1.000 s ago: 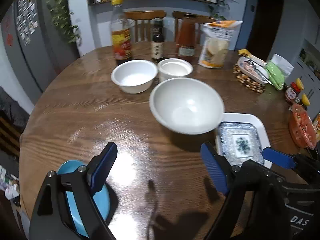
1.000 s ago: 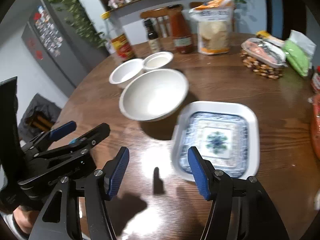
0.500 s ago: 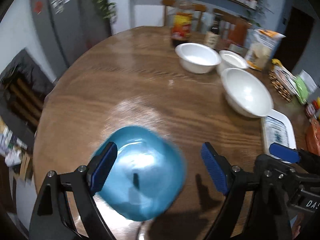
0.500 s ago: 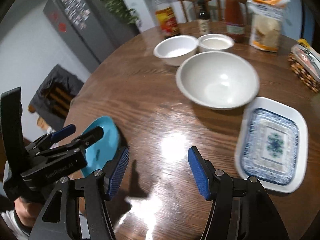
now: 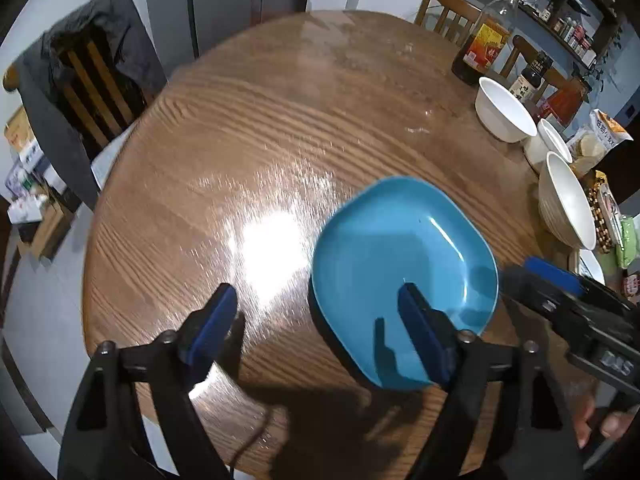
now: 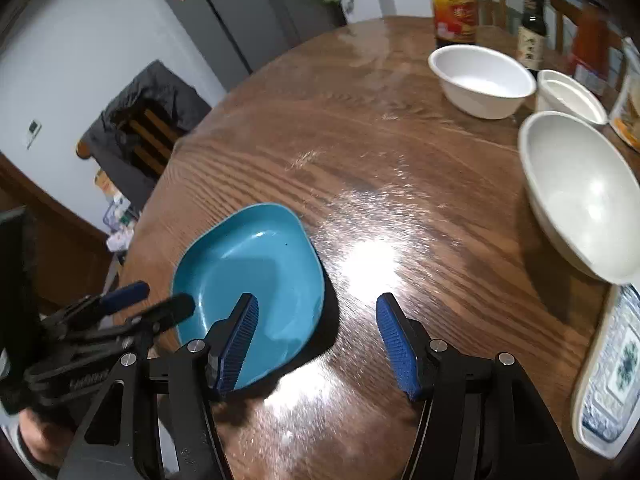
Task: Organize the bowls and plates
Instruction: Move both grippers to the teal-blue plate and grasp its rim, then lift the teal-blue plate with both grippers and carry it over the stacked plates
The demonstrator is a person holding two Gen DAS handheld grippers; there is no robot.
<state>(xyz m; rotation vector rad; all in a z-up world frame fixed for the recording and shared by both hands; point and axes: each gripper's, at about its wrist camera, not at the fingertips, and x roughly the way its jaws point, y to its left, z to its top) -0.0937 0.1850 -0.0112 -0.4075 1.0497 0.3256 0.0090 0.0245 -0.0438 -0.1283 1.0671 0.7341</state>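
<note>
Both grippers had swung off the white bowls onto the blue plate (image 5: 404,264) near the table's (image 5: 260,128) front edge. Left gripper (image 5: 320,328) empty, jaws closing astride its near rim; right gripper (image 6: 316,340) half open, empty, astride the opposite rim: likely pickup next

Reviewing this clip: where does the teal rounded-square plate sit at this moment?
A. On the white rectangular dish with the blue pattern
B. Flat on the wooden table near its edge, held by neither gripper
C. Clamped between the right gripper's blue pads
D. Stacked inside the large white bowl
B: the teal rounded-square plate lies alone on the wooden table; the right gripper and left gripper hover open over its rim, pads not pressing it.
</note>
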